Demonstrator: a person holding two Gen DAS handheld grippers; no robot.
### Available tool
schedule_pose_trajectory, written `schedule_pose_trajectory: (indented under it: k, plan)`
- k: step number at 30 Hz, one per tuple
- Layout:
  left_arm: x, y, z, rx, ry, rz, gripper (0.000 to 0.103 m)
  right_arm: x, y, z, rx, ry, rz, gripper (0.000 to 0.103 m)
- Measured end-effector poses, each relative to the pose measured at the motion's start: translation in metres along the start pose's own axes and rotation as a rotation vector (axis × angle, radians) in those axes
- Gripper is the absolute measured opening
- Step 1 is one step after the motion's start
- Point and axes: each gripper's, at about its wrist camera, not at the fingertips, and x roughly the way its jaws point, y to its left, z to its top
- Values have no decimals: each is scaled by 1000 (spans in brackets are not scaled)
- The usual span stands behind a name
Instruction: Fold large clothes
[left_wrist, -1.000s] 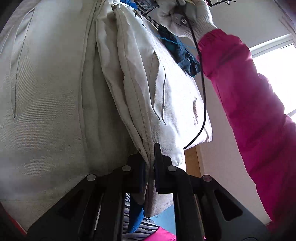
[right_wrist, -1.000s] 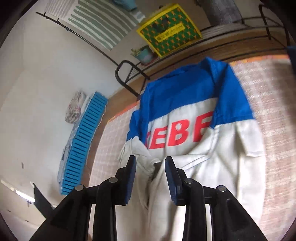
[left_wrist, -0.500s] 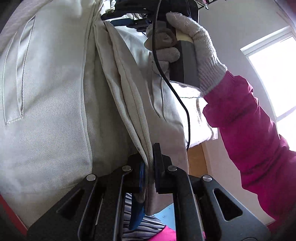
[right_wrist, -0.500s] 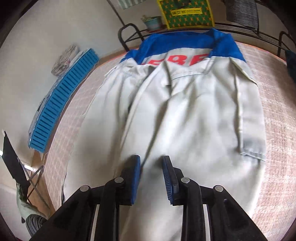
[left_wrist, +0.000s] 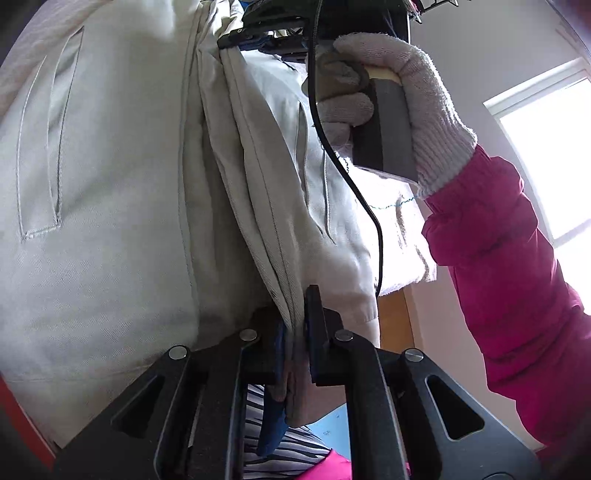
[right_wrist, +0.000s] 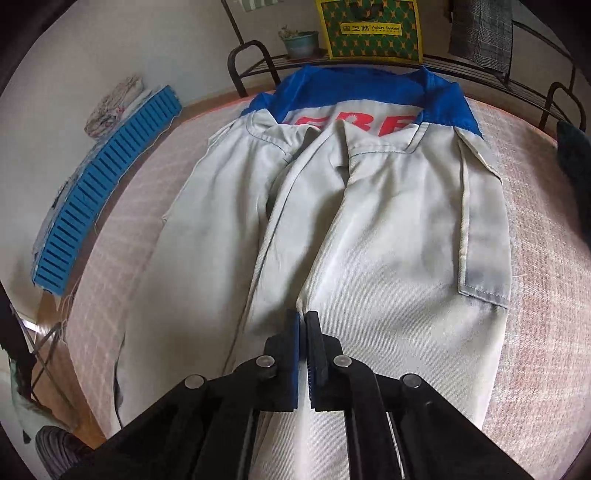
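Observation:
A pale grey work garment (right_wrist: 388, 221) with a blue yoke (right_wrist: 351, 92) and red letters (right_wrist: 351, 123) lies spread on a pink woven surface (right_wrist: 535, 258). My right gripper (right_wrist: 303, 317) is shut on a small pucker of the cloth near the garment's middle seam. In the left wrist view the same garment (left_wrist: 110, 221) hangs close in front, and my left gripper (left_wrist: 295, 317) is shut on a bunched fold of its edge. Above it, a white-gloved hand (left_wrist: 417, 85) with a pink sleeve (left_wrist: 517, 277) holds the right gripper's handle (left_wrist: 384, 122).
A black metal rail (right_wrist: 480, 70) runs along the far edge, with a yellow-green bag (right_wrist: 369, 26), a plant pot (right_wrist: 299, 42) and a checked cloth (right_wrist: 480, 26) behind it. A blue slatted panel (right_wrist: 103, 177) lies at the left. Dark fabric (right_wrist: 576, 166) sits at the right edge.
The right gripper came down and nearer along the garment, away from the collar, and its jaws went from open to shut on the cloth. The left gripper kept its hold.

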Motion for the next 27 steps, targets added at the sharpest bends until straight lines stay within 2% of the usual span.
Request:
schedule_pose_trajectory:
  k: [1, 3, 5, 6, 9, 13, 16, 19, 22, 27]
  plan:
    - [-3, 2, 1, -11, 3, -2, 6, 10, -1, -2, 6, 24, 0, 2]
    - [-7, 2, 0, -22, 11, -9, 7, 7, 8, -4, -91, 7, 9, 7]
    - [-17, 0, -1, -23, 8, -12, 8, -15, 3, -10, -69, -1, 117, 16]
    - [-22, -1, -2, -21, -1, -19, 10, -35, 0, -14, -57, -42, 134, 17]
    - [-41, -5, -6, -15, -29, -29, 16, -91, -18, -40, -44, -158, 74, 20]
    - [-75, -8, -18, 14, -64, -37, 16, -123, -45, -82, -10, -209, -18, 23]
    - [-102, -6, -27, 24, -107, 15, 16, -127, -56, -89, 5, -233, -47, 23]
    - [-125, 4, -32, 15, -163, 91, 16, -122, -51, -81, 8, -221, 14, 23]
    - [-145, 28, -35, -41, -199, 129, 26, -109, -20, -90, -67, -182, 83, 23]
    - [-160, 52, -28, -74, -222, 207, 27, -66, 31, -125, -246, -86, 66, 23]
